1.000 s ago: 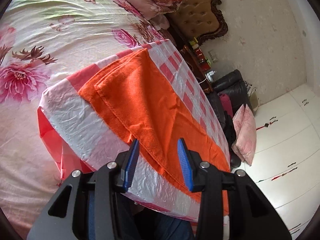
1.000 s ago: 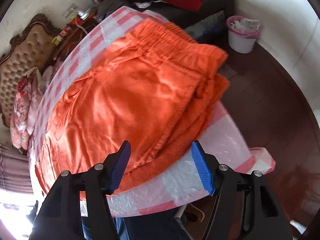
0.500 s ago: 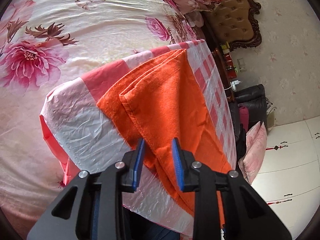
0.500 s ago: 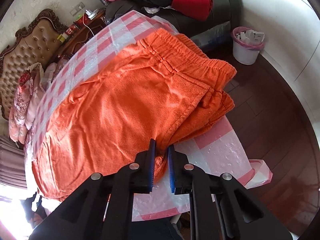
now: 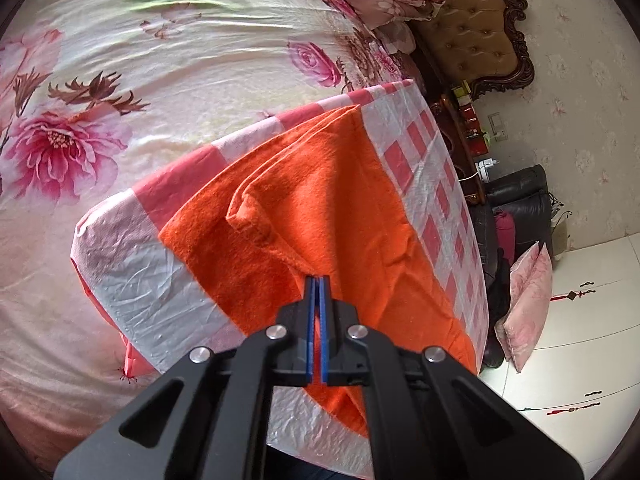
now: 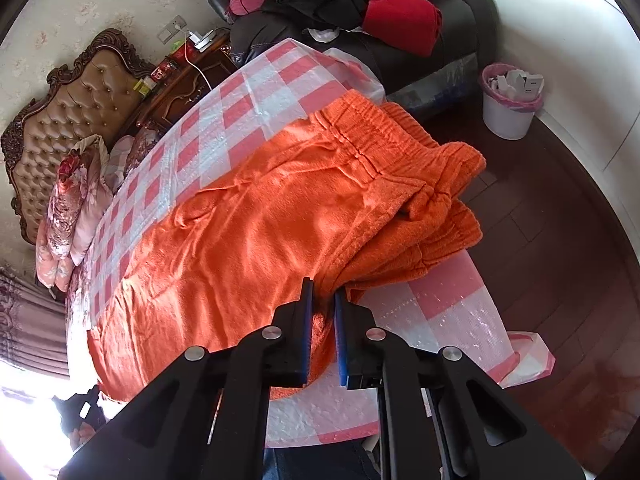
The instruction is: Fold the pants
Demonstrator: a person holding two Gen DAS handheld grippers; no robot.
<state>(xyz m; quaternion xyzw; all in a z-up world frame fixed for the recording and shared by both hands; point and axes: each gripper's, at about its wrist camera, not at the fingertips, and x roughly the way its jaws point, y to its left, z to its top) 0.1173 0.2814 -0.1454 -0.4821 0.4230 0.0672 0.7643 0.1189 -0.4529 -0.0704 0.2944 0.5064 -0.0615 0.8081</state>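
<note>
Left wrist view: the orange pants [image 5: 340, 208] lay lengthwise on a table w/ a pink-and-white checked plastic cloth [image 5: 136, 292], the leg hems toward the table's bed-side end, doubled layers showing at the hem; the left gripper [image 5: 318, 280] had its blue pads pressed nearly together on a raised fold of the pants' near edge, fabric pinched btwn them and lifted a little off the cloth; a floral bed [image 5: 120, 80] lay just beyond the table's end, a tufted headboard [image 5: 476, 24] at its far side; a pink pillow [image 5: 524, 308] leaned by the white cabinets. Right wrist view: the pants [image 6: 256, 240] covered most of the table's near half, elastic waistband bunched at the end toward a dark sofa [image 6: 360, 12], part of it hanging over that edge; the right gripper [image 6: 323, 292] pinched the near edge of the pants close to the waistband, pads drawn in w/ thick fabric btwn them; checked cloth [image 6: 432, 320] bare at the near corner; a white bin w/ pink liner [image 6: 510, 104] stood on the dark floor, well apart from the table.
</note>
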